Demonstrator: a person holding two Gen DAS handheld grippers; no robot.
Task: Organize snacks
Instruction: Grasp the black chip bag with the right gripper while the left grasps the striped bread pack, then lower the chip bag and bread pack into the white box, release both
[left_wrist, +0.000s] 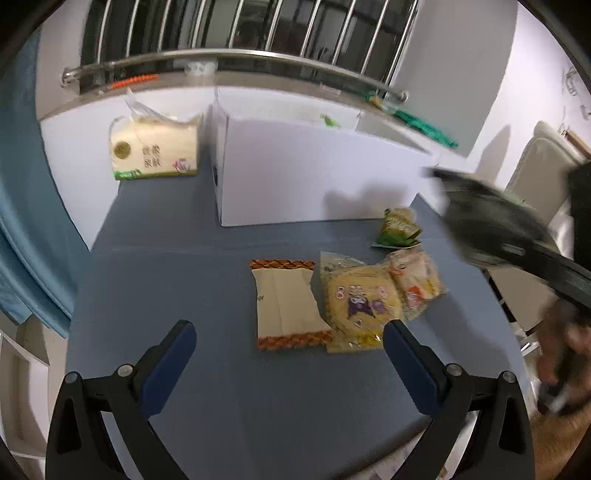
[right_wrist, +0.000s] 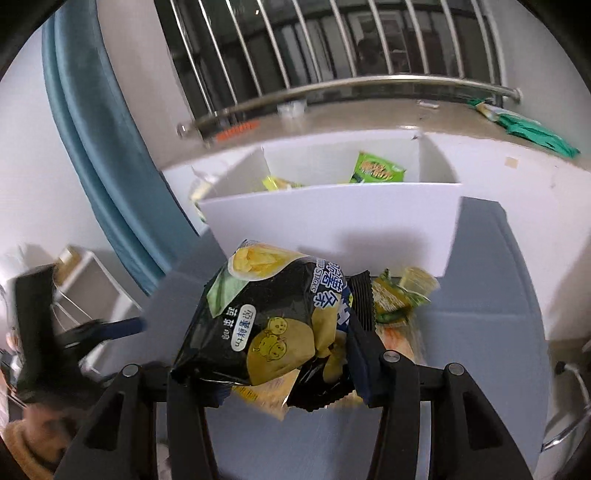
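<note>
A soft pack of tissues (left_wrist: 155, 147) sits on the blue table (left_wrist: 184, 280), under the shiny rail (left_wrist: 236, 59). A blue curtain (left_wrist: 26, 221) hangs left of the table. A pale chair (left_wrist: 539, 162) stands right of it.

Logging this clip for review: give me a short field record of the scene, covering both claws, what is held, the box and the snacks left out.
setting: blue-grey table by a barred window
left claw: open, empty, above the table
right claw: shut on black potato-stick bag, lifted
white box: open top, already holds a green packet and a yellow one
snacks on table: beige packet with orange ends, yellow cartoon packet, clear orange-print packet, small green packet
other: tissue pack left of the box
</note>
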